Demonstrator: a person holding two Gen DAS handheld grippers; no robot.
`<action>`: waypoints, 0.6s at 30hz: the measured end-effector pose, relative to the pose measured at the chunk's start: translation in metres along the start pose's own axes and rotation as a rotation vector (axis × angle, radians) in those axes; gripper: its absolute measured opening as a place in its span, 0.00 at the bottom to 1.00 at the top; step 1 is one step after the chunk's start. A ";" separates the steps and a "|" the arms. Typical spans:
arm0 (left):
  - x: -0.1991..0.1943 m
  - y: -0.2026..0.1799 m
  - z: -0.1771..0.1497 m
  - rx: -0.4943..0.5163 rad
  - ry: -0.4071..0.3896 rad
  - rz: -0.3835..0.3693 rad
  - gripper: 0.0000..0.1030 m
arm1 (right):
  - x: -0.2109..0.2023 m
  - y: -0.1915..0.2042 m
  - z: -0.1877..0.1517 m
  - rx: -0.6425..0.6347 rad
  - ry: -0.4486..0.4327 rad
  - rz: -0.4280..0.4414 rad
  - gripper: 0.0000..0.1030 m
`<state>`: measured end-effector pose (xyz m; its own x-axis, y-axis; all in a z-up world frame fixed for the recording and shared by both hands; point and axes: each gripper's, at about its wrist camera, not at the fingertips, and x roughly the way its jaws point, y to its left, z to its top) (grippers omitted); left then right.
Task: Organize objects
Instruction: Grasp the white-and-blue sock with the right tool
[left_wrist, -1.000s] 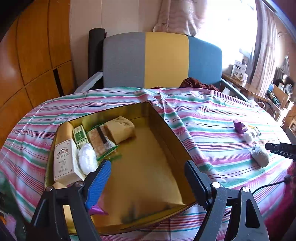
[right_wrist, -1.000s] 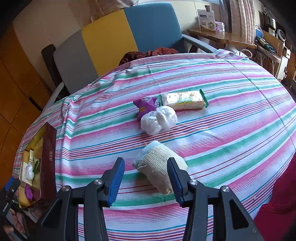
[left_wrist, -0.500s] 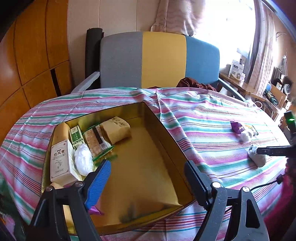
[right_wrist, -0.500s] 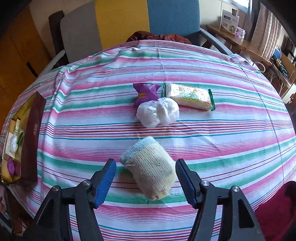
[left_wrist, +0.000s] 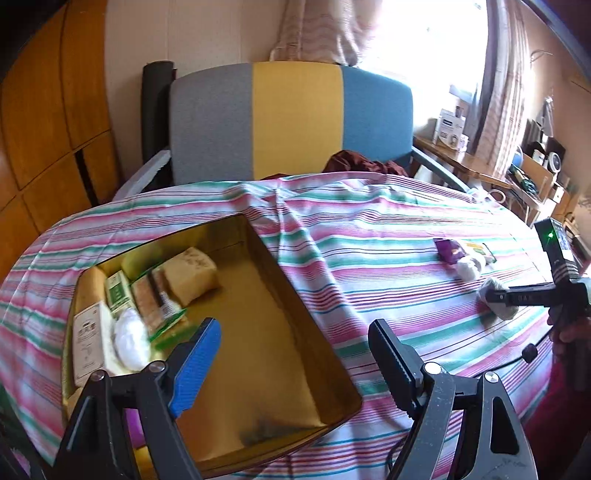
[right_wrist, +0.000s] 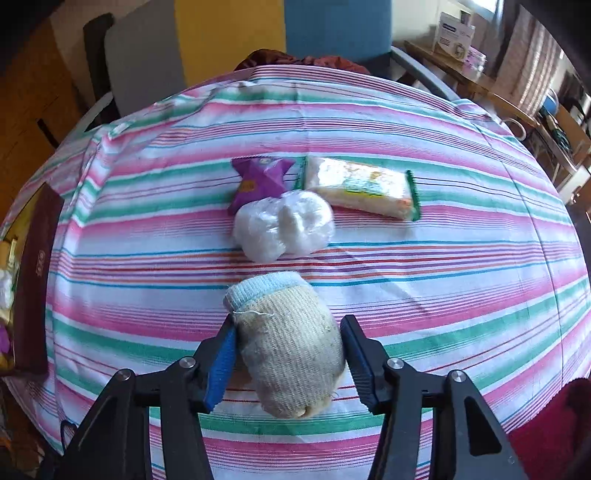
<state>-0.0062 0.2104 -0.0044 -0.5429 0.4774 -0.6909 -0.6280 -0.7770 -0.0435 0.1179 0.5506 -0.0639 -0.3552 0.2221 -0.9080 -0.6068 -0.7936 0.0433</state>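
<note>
A rolled beige sock with a pale blue cuff (right_wrist: 288, 350) lies on the striped tablecloth (right_wrist: 443, 277). My right gripper (right_wrist: 288, 323) straddles it with a pad close on each side. Its jaws are closing and do not visibly squeeze the sock. Beyond the sock lie a white plastic bundle (right_wrist: 284, 229), a purple star-shaped packet (right_wrist: 258, 181) and a biscuit packet (right_wrist: 362, 188). My left gripper (left_wrist: 293, 326) hangs open over the gold tin box (left_wrist: 280, 273) with nothing between its fingers. The tin's left end holds a white carton (left_wrist: 88, 339), a white bag (left_wrist: 129, 339), snack packets (left_wrist: 155, 299) and a tan block (left_wrist: 192, 273).
A grey, yellow and blue chair (left_wrist: 295, 122) stands behind the table with a dark red cloth (left_wrist: 362, 162) on its seat. A cluttered wooden side table (left_wrist: 480, 166) is at the right. The tin's dark red outer wall (right_wrist: 33, 280) shows at the left of the right wrist view.
My right gripper came down and forward over the sock. Its jaws widened, then drew in around the sock. The left gripper drifted a little and stayed open above the tin.
</note>
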 end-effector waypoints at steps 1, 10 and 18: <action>0.002 -0.004 0.002 0.006 0.001 -0.007 0.80 | -0.003 -0.008 0.001 0.048 -0.016 -0.001 0.54; 0.030 -0.058 0.023 0.099 0.040 -0.106 0.80 | -0.020 -0.061 0.001 0.331 -0.094 0.019 0.54; 0.077 -0.117 0.055 0.149 0.124 -0.234 0.73 | -0.024 -0.054 0.002 0.304 -0.115 0.034 0.54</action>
<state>-0.0055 0.3608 -0.0126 -0.3073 0.5760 -0.7575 -0.8079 -0.5786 -0.1122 0.1578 0.5892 -0.0435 -0.4461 0.2746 -0.8518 -0.7716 -0.6002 0.2106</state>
